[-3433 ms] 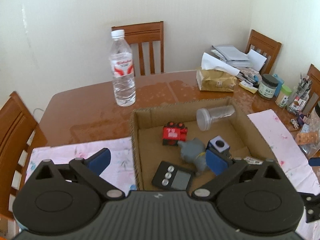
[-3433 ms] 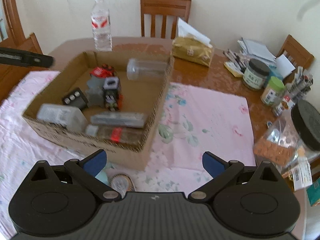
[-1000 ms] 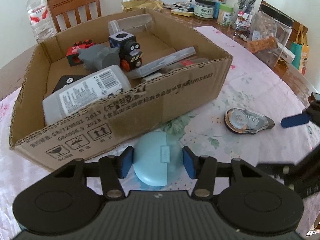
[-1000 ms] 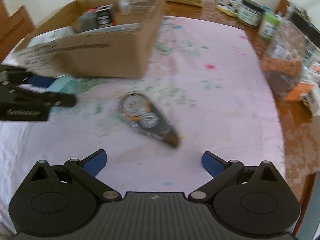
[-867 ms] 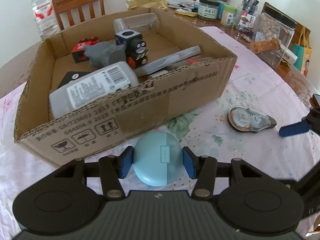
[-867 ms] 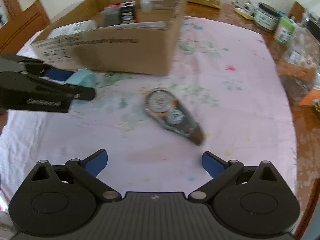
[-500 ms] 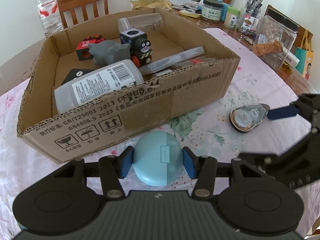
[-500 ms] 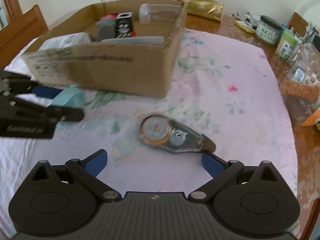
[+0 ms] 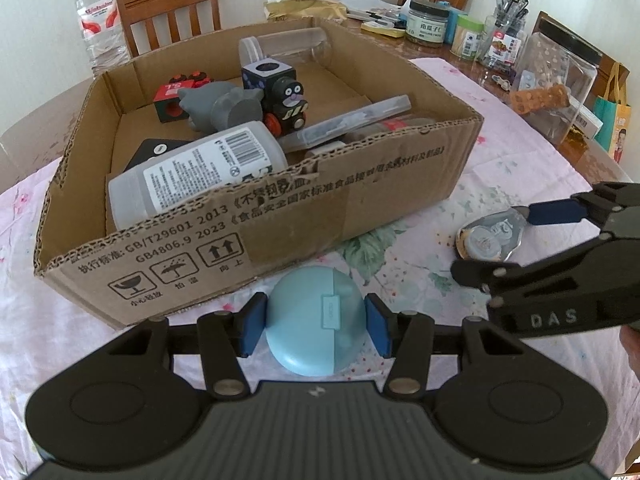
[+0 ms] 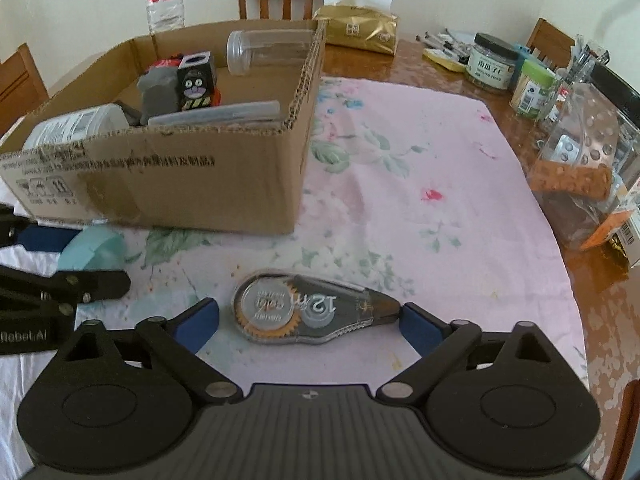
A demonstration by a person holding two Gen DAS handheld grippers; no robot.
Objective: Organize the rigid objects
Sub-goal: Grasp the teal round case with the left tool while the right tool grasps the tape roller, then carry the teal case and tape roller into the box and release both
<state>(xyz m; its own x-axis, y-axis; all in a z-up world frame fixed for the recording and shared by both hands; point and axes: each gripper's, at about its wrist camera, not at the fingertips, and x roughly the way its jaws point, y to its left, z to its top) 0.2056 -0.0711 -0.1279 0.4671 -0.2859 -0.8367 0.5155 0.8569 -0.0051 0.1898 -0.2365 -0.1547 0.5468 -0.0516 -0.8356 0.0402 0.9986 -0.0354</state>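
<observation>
The left gripper (image 9: 315, 330) pinches a round pale-blue case (image 9: 316, 320) between its blue pads, just in front of the near wall of the cardboard box (image 9: 280, 216), which already holds a white bottle (image 9: 200, 170), a toy train (image 9: 280, 92) and a clear jar (image 9: 286, 46); whether the case is lifted off the floral cloth (image 10: 420, 184) or rests on it I cannot tell. The right gripper (image 10: 308, 322) straddles a correction-tape dispenser (image 10: 316, 308) lying flat on the cloth; its jaws have just been closing, with the dispenser between them lengthwise, the right pad at or nearly at the pointed tip and the left pad a little short of the round end, so it is not yet gripped. The main risk, as I judge it, lies here: squeezed end to end, the tapered tip can slide off the pad and the flat body can swing or skid away across the cloth; the pads could also snag the fabric and drag it. The smooth domed case offers little flat face, so it may squirt out of the pads if tilted over the box wall; the box is crowded near its front, so a dropped piece could bounce off the bottle; and the two grippers work near each other and could collide on the way to the box.
</observation>
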